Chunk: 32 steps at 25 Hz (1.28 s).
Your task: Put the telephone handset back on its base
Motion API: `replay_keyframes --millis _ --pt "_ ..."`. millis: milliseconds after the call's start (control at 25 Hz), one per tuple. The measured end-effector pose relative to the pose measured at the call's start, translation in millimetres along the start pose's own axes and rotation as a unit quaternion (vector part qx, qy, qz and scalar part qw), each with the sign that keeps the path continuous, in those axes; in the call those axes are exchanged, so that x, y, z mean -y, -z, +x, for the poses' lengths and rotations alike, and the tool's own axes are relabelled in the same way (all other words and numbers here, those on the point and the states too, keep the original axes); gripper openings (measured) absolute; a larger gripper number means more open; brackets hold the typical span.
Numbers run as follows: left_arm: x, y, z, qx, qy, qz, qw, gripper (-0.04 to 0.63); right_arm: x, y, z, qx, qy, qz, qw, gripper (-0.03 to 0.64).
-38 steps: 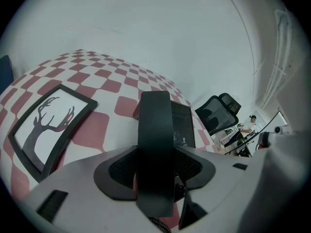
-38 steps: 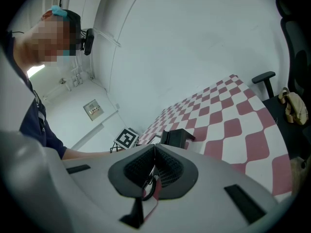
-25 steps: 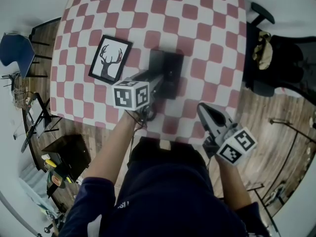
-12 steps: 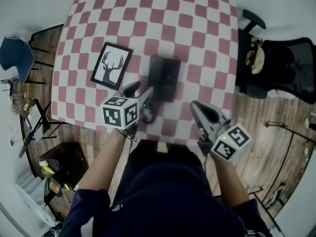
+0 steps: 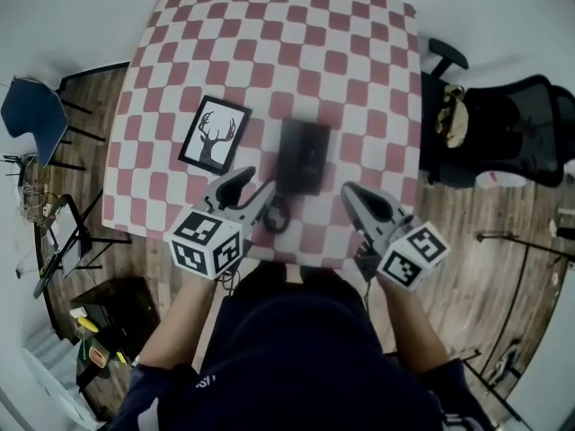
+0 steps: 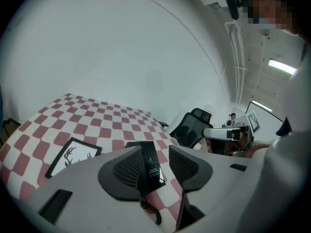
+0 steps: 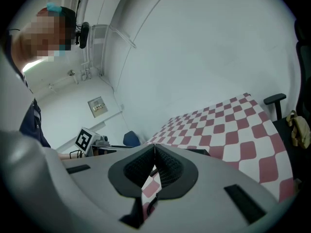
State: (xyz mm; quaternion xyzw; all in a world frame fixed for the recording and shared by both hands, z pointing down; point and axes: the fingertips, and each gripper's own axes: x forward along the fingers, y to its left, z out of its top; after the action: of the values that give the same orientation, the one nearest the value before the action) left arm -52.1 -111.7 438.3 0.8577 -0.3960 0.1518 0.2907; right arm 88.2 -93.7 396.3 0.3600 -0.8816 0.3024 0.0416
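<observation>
The black telephone (image 5: 303, 155) lies on the checked table (image 5: 359, 70), and its handset (image 5: 292, 155) seems to rest along the base's left side, though the picture is blurred. The coiled cord (image 5: 277, 215) loops off its near end. My left gripper (image 5: 254, 187) hovers above the table's near edge, short of the phone. Its jaws have just been closing a little, stand open and hold nothing. In the left gripper view the phone (image 6: 148, 161) and cord (image 6: 151, 212) show beyond the left gripper (image 6: 154, 152). My right gripper (image 5: 352, 193) (image 7: 154, 152) is shut and empty, to the phone's right.
A framed deer picture (image 5: 214, 134) lies left of the phone. A black office chair (image 5: 503, 124) stands off the table's right edge. A blue chair (image 5: 31, 106) and dark stands (image 5: 63, 232) are on the wooden floor to the left.
My left gripper has drawn back from the phone toward the near edge and risen, leaving the phone on the table. My right gripper has risen slightly.
</observation>
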Motion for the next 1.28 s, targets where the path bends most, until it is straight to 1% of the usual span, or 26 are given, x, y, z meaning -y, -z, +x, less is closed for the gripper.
replay_keyframes --millis 80,160,240,360,600,760,960,1120,1280 --pt "6 -7 -9 0.013 0.015 0.011 0.9997 0.19 -6 -4 2 0.004 0.002 -0.005 1.0 0.017" --pt "10 -11 -17 0.026 0.027 0.013 0.9992 0.175 -13 -8 3 0.008 0.004 -0.01 1.0 0.017" --pt "13 -16 -25 0.041 0.034 0.015 0.9984 0.145 -19 -11 4 0.012 0.006 -0.018 1.0 0.017" --pt "19 -27 -37 0.062 0.046 0.028 0.9966 0.121 -28 -16 4 0.017 0.012 -0.03 0.999 0.017" --pt "27 -50 -55 0.085 0.061 0.064 0.9924 0.09 -39 -24 1 0.029 0.023 -0.038 0.999 0.017" --pt "30 -64 -65 0.1 0.069 0.07 0.9901 0.072 -44 -28 2 0.036 0.026 -0.041 0.998 0.017" --pt "35 -69 -69 0.106 0.081 0.076 0.9881 0.057 -52 -34 4 0.04 0.022 -0.048 0.998 0.017" --pt "33 -67 -70 0.104 0.086 0.067 0.9887 0.044 -57 -38 8 0.039 0.02 -0.054 0.998 0.017" --pt "33 -68 -70 0.103 0.087 0.067 0.9886 0.038 -61 -40 12 0.037 0.015 -0.06 0.997 0.017"
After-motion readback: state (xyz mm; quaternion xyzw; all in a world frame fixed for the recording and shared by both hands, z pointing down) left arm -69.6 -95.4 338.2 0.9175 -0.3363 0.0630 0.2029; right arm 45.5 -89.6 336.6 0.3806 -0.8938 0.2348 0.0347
